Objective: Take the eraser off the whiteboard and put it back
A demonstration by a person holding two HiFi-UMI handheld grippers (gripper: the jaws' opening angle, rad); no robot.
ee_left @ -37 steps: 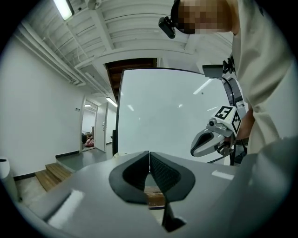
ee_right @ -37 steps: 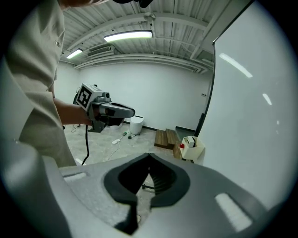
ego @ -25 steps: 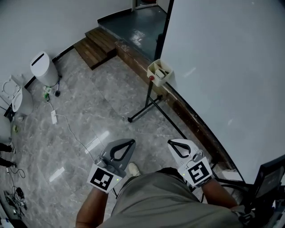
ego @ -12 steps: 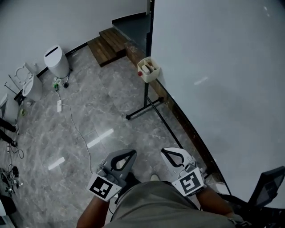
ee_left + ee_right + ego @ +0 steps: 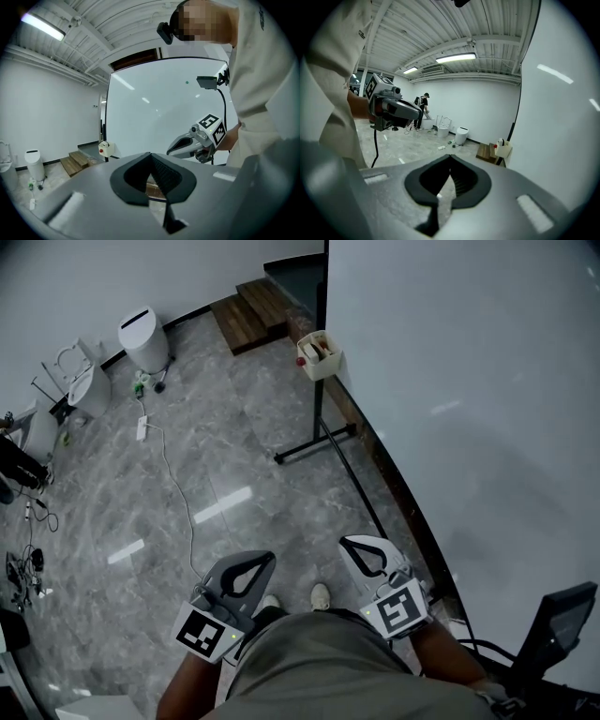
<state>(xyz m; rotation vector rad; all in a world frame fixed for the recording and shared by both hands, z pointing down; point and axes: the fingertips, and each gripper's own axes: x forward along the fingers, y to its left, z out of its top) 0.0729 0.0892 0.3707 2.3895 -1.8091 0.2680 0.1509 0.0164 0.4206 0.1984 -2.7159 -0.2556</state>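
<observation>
- Both claws are shut tight with nothing in them. The left claw [image 5: 255, 563] and right claw [image 5: 361, 552] are held low in front of the person, side by side.
- The whiteboard [image 5: 469, 381] runs along the right. I honestly can't pick out the eraser anywhere on its face.
- My best guess is it's in the little box [image 5: 319, 354] hanging at the board's far edge, well away from both claws. There's some stuff in there, but it's too small to tell what.
- Risk 1: going for it with the jaws closed. They'd have to open first, or the claw just knocks the box or shoves things around in it.
- Risk 2: grabbing the wrong thing, since the box seems to hold more than one item.
- Risk 3: the stand [image 5: 314, 444] sticks its feet out across the floor [image 5: 234, 409] right on the way there, an easy trip or kick. A cable [image 5: 173, 488] also snakes along further left.
- Risk 4: the board looks free-standing, so pushing hard when putting the eraser back could make it wobble and drop it.
</observation>
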